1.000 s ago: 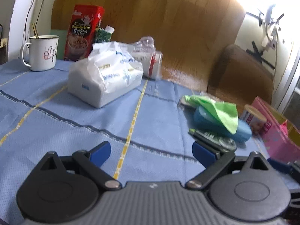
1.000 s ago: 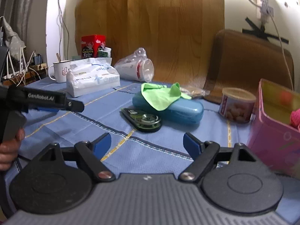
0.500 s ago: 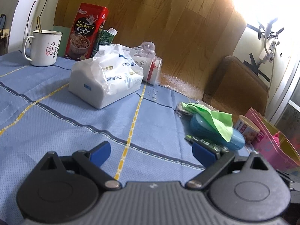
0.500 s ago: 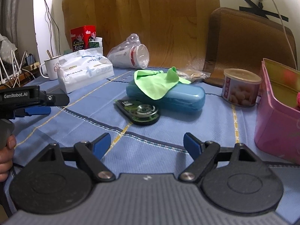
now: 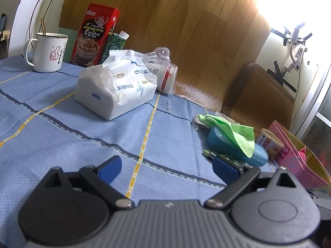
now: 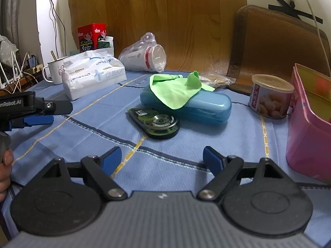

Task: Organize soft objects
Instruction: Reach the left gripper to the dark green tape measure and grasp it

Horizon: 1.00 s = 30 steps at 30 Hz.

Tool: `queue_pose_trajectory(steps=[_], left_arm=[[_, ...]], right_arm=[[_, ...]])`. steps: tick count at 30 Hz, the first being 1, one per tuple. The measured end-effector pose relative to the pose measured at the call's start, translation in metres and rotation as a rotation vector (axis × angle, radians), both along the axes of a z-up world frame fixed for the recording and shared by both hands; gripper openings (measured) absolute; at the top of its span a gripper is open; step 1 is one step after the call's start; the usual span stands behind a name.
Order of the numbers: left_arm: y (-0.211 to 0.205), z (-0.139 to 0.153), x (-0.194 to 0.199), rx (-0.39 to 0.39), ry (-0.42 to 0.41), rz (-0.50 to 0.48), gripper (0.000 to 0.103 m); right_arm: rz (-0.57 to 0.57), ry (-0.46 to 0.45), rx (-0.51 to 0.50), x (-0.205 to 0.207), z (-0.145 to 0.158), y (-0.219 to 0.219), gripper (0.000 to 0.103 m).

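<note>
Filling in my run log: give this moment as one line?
left gripper: open, empty | right gripper: open, empty | green cloth: draped on blue case | pink box: right edge

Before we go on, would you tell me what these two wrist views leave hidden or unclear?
- Pink box: the right wrist view's edge cuts it off; its contents are only red and pink blurs.
- Blue case: the green cloth covers part of its lid in both views.
- Green carton: mostly hidden behind the tissue pack and red tin.
- Upper right, left wrist view: washed out by glare.
</note>
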<state>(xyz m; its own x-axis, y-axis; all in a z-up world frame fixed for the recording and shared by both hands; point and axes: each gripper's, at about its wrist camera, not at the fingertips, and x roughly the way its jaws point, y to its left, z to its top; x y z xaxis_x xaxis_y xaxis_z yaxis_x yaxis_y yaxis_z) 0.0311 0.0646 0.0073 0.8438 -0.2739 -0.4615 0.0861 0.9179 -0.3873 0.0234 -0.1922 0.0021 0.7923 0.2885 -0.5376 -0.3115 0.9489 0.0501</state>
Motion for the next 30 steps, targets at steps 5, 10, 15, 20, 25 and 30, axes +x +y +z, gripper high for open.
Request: queue_pose_trajectory(steps=[5,10,15,20,25,30], left_arm=[[-0.001,0.0,0.0,0.003,0.0,-0.002,0.098],[-0.001,0.0,0.001,-0.001,0.004,0.0,0.098],[-0.001,-0.001,0.003,0.004,0.014,-0.005,0.098],[-0.002,-0.001,0.004,0.006,0.017,-0.012,0.098],[-0.004,-0.001,0.006,0.012,0.025,-0.016,0.098],[-0.005,-0.001,0.006,0.017,0.023,-0.017,0.098]], right_arm=[[0.017,0.004,-0.022,0.008,0.0,0.005,0.089],[0.019,0.014,-0.053,0.023,0.0,0.008,0.091],[0.038,0.017,-0.076,0.035,0.0,0.012,0.091],[0.053,0.013,-0.097,0.044,0.001,0.017,0.091],[0.081,0.001,-0.121,0.046,0.001,0.023,0.091],[0.109,0.011,-0.117,0.052,0.001,0.023,0.091]])
